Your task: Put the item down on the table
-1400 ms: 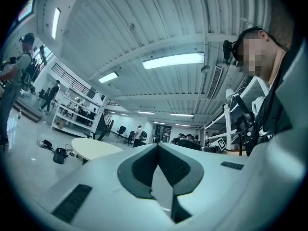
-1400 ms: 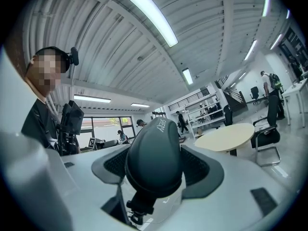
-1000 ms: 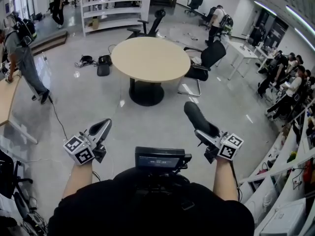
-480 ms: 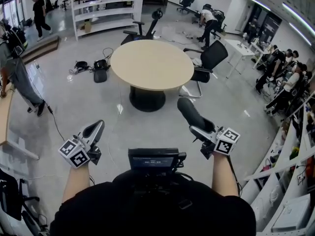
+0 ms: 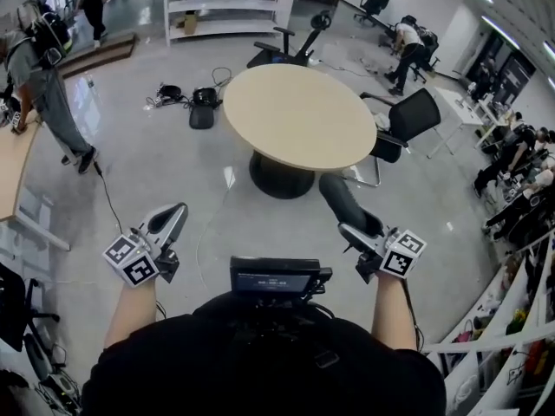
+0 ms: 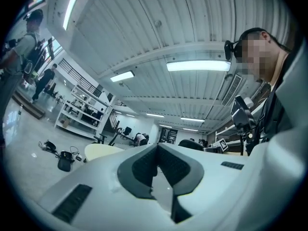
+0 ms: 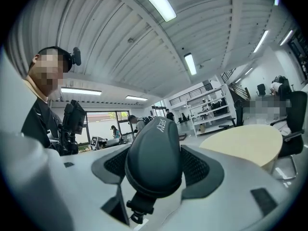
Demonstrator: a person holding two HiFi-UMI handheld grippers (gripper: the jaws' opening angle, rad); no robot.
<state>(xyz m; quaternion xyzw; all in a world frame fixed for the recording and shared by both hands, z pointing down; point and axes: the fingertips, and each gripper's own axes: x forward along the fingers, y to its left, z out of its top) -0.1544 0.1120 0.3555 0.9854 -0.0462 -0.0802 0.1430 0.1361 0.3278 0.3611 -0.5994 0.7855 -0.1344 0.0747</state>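
Note:
A long dark oval zip case sticks up and forward out of my right gripper, whose jaws are shut on its lower end. The case is held in the air over the floor, short of the round beige table ahead. My left gripper is at the lower left, tilted up, its jaws closed together with nothing between them. The table's top shows small in the left gripper view.
A black pedestal carries the table. Office chairs stand at its right and far side. A black bag and cables lie on the floor at the left. A person stands by a wooden desk at the left.
The view has swung left and the table now sits nearer and more to the right. Both grippers keep their pose, and the case stays in the right one.

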